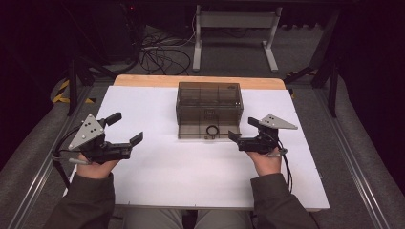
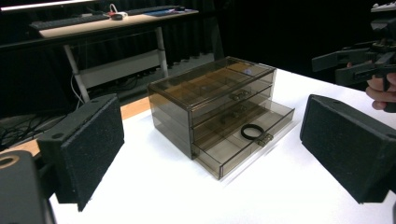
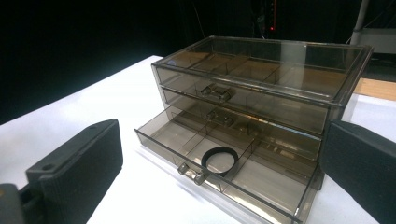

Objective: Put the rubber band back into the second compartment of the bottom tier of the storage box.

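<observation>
On the white surface (image 1: 157, 176), a smoky translucent plastic three-drawer organiser (image 1: 208, 101) stands mid-table, its bottom drawer (image 3: 224, 179) pulled out to expose a black ring (image 3: 219, 160) lying in a middle compartment behind the small handle (image 3: 191, 173). Left gripper (image 1: 128, 129) and right gripper (image 1: 242, 129) flank it, jaws apart and empty, seemingly poised to reach the ring or close the drawer.

Three cameras, one shared drawer box.
High view looks down toward twelve o'clock; gripper views sit low and near, seemingly from eight and four o'clock, sharing the drawer box (image 1: 209, 109) (image 2: 219, 109) (image 3: 254, 121).
</observation>
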`<state>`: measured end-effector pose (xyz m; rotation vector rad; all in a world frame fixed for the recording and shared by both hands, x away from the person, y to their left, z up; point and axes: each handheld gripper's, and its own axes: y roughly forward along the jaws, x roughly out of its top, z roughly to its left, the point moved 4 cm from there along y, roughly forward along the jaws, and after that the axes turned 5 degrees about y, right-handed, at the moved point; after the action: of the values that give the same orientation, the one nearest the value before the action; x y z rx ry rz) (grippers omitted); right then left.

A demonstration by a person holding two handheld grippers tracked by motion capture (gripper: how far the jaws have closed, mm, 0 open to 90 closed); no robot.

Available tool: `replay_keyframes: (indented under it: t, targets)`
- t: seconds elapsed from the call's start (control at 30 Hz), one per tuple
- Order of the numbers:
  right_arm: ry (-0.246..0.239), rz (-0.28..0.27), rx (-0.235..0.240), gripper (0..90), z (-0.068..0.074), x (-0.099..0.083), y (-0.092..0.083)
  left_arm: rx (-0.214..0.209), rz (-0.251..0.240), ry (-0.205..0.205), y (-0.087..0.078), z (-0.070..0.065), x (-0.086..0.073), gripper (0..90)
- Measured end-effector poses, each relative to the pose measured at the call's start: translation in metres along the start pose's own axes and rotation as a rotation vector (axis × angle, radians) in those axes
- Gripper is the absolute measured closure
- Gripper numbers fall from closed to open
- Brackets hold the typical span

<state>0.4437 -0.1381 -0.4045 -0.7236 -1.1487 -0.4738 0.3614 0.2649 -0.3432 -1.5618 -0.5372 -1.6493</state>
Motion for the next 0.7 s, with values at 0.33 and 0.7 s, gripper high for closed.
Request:
replay_keyframes:
  t: [0.33,0.7]
  targets:
    - [0.010,-0.016,0.001,0.0,-0.002,0.004,-0.012,0.004,0.001,0.004,-0.001,0.000,0.000,7.1]
    - [0.011,-0.031,-0.002,0.0,-0.002,0.007,-0.021,0.005,-0.001,0.001,-0.003,0.000,0.000,7.1]
